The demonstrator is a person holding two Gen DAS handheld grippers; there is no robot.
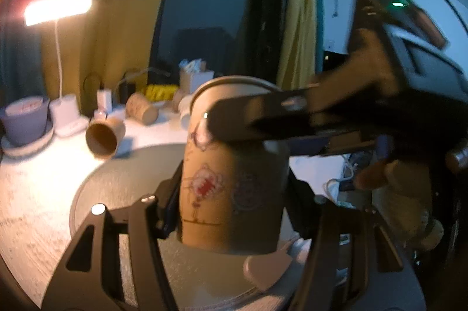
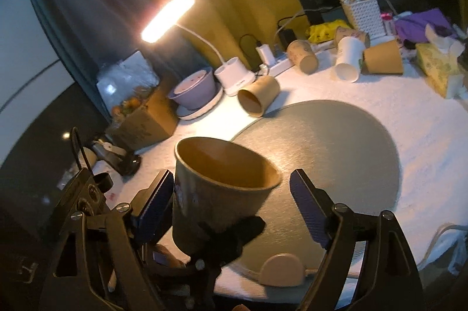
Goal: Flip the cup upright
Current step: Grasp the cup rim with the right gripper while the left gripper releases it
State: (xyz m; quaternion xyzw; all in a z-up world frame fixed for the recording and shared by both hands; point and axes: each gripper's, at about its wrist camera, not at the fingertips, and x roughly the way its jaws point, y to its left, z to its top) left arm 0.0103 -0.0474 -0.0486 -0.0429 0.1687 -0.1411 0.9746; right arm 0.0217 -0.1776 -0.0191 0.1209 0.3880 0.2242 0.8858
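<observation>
- A brown paper cup [image 1: 231, 188] with a red drawing on its side fills the centre of the left wrist view, mouth up, held above a round grey mat [image 1: 122, 194].
- The left gripper [image 1: 234, 202] grips the cup by its lower part, one finger against each side wall.
- The right gripper [image 1: 234, 121] reaches in from the right of that view, and a dark finger [image 1: 251, 118] lies across the cup near its rim.
- In the right wrist view the cup [image 2: 216, 194] sits at lower centre, its open mouth facing the camera.
- The right gripper [image 2: 234, 205] stands wide; the left blue pad [image 2: 155, 208] is at the cup's wall, the right pad [image 2: 310, 211] is apart from it.
- Another brown cup [image 2: 259, 99] lies on its side at the mat's [image 2: 336, 150] upper left edge.
- More cups [image 2: 348, 59] lie in the upper right of that view.
- A lit desk lamp [image 2: 168, 17] glows at upper left.
</observation>
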